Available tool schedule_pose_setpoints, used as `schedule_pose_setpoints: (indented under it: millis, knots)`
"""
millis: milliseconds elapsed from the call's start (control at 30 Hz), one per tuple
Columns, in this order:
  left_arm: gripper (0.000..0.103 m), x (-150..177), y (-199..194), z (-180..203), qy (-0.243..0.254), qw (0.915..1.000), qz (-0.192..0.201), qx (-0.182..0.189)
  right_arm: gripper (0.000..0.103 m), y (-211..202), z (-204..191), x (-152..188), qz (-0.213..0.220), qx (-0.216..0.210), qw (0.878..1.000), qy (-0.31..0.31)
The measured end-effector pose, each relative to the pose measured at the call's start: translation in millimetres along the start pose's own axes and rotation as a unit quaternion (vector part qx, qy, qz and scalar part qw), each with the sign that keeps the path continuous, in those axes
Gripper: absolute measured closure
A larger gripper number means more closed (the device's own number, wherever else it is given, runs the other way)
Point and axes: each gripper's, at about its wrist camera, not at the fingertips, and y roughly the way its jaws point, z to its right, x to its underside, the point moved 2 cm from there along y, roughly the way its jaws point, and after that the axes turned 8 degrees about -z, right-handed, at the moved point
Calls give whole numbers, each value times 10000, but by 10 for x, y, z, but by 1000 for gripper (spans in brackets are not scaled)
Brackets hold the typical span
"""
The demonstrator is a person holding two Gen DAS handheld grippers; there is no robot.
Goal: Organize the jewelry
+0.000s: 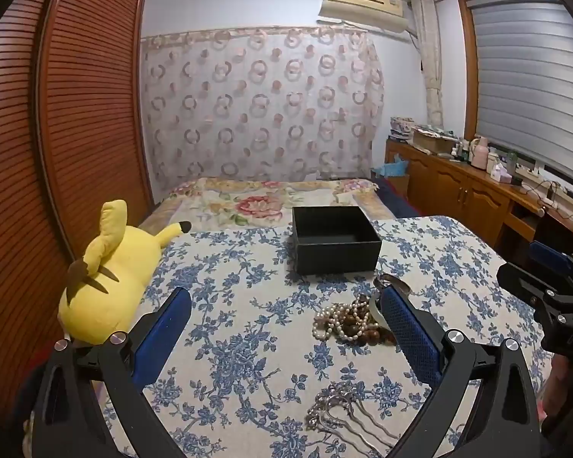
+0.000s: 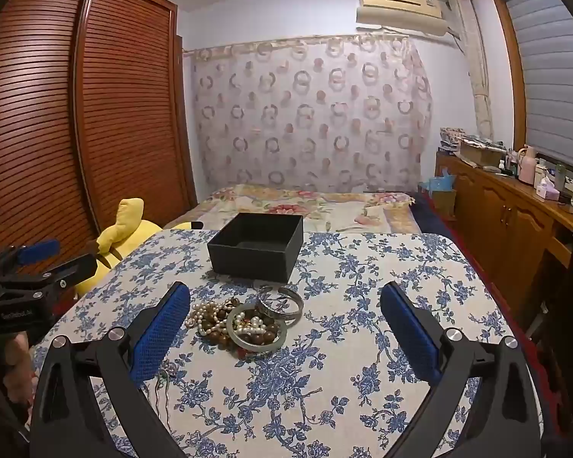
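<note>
Jewelry pile [image 2: 240, 322] on tabletop [image 2: 363, 362], box [image 2: 258, 246] empty behind. Both hand-held grippers, left [image 1: 286, 324] and right [image 2: 286, 324], spread wide, holding nothing. Advice: pinch one bangle [image 2: 280, 305] by its rim; avoid snagging beads.

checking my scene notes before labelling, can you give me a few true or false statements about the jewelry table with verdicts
1. The black box is open and nothing shows inside it. True.
2. The pale jade bangle stands upright against the box. False: it lies flat on the pile of pearl and brown bead strands.
3. The silver bracelet lies between the bead pile and the box. True.
4. The right tool is shut on the pearls. False: its jaws are wide open and hold nothing.
5. The silver hair comb lies inside the box. False: it lies on the floral tablecloth, on the near side of the beads.
6. A yellow plush toy lies beside the table. True.
</note>
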Motion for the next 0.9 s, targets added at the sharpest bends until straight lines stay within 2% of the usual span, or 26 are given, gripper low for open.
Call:
schedule_pose_setpoints:
  millis: [900]
  knots:
    - [7, -1, -5, -4, -29, 10000, 42, 25, 2, -37, 43, -27, 30, 24, 10000, 33]
